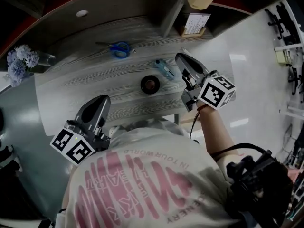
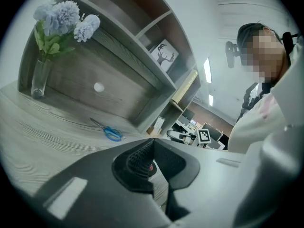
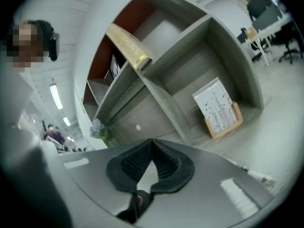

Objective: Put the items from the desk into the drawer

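Both your tools are pressed together with nothing in them. Your left gripper (image 1: 99,101) hangs at the desk (image 1: 85,77) edge, nearer you than the blue-handled scissors (image 1: 119,49), and your right gripper (image 1: 181,59) is off to the scissors' right. A round dark object (image 1: 150,84) and a small blue item (image 1: 165,68) lie right of the scissors, toward you.

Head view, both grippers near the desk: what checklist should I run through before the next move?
1. Right gripper empty: ok, jaws together with nothing between them.
2. Left gripper empty: ok, jaws together with nothing between them.
3. Jaws opened for a grasp: not ok, both are shut.
4. Items free to pick: ok. The blue-handled scissors, slim blue item and round black item with a reddish centre lie apart on the grey wood-grain desk.
5. Drawer open and ready: cannot tell, no drawer shows in any view.
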`<state>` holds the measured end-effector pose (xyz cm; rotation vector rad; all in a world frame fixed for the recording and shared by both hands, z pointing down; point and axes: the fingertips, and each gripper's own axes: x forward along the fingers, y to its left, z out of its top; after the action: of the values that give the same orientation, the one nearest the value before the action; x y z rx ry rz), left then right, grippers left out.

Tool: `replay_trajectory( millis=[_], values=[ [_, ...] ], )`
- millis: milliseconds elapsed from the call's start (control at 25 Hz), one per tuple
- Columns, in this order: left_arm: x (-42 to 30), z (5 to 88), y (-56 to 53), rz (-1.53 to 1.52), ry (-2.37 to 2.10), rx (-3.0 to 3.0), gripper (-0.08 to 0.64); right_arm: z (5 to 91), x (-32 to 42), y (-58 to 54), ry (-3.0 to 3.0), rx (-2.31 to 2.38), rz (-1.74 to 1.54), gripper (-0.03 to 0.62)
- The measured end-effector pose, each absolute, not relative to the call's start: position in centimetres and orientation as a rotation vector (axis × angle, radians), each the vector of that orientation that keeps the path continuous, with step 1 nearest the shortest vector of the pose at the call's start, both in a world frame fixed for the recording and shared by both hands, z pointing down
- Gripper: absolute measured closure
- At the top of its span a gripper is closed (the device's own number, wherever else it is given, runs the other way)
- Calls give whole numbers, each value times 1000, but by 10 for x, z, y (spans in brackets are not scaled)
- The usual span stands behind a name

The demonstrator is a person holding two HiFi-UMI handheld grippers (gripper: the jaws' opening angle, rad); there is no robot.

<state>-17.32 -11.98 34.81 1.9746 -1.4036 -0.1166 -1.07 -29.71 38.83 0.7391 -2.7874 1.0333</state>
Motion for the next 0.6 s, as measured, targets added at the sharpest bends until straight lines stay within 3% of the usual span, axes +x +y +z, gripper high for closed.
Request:
replay_trajectory(
  millis=[120,200,240,320,600],
  values=[
    [-164,365,-136,-94,-1400,1949,541,416,0,-315,-2709,796,695,592],
    [-160,373,-143,-90,-1399,1925,541,438,1,-316,-2622,741,518,514],
    [-158,375,-144,-89,-1395,1922,541,446,0,-313,-2588,708,461,514],
    [-154,375,-143,-82,-1384,1924,541,458,-1,-303,-2547,656,409,512],
    [-154,372,-139,-57,-1384,1930,541,481,-11,-280,-2494,544,437,405]
  ],
)
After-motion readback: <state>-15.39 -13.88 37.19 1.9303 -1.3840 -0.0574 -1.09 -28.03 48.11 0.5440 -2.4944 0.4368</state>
